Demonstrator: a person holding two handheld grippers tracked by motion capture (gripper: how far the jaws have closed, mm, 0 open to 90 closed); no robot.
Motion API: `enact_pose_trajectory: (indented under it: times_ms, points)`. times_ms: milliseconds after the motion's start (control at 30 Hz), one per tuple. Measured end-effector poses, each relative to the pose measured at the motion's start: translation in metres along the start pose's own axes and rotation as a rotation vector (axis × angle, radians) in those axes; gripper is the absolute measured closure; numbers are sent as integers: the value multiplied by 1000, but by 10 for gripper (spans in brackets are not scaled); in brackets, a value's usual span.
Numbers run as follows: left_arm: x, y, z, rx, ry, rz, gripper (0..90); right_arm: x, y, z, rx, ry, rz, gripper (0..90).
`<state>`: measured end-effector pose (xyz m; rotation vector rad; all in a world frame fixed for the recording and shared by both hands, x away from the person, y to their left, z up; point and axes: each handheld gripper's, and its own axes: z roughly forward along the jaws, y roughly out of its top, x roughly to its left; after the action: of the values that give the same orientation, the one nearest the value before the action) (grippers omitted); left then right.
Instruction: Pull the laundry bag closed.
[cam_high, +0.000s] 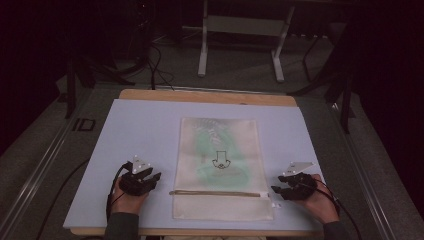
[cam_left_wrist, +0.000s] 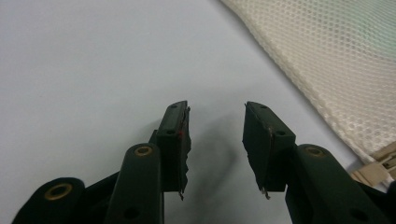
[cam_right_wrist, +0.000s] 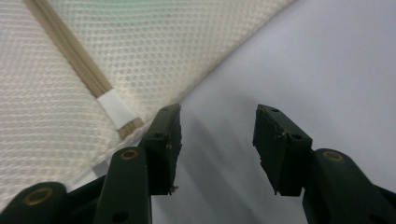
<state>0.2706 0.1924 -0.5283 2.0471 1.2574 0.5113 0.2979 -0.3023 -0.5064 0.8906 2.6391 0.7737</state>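
Note:
A cream mesh zip bag (cam_high: 220, 167) lies flat in the middle of the pale blue table top (cam_high: 140, 130), with a green item showing through it and a tan zipper (cam_high: 217, 193) running across near its front end. My left gripper (cam_high: 156, 178) rests on the table just left of the bag, open and empty; in the left gripper view (cam_left_wrist: 216, 109) the mesh bag (cam_left_wrist: 336, 60) lies to the right of the jaws. My right gripper (cam_high: 274, 191) sits just right of the bag, open and empty (cam_right_wrist: 218, 114), close to the zipper's end (cam_right_wrist: 114, 107).
The blue top lies on a wooden board (cam_high: 200, 96). Beyond the table a white metal stand (cam_high: 240, 40) and black cables (cam_high: 155, 65) sit on the grey floor. Bare table surface stretches to either side of the bag.

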Motion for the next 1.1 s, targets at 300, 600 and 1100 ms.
enact_pose_trajectory:
  times_ms: [300,600,1100]
  points:
    - [0,-1,0,9,3,5,591,8,11,-1,12,35,-49,502]
    - [0,0,-1,11,-5,-3,587,18,22,0,22,60,-95,502]
    - [-5,0,-4,-1,-24,16,586,32,42,4,37,117,-161,488]
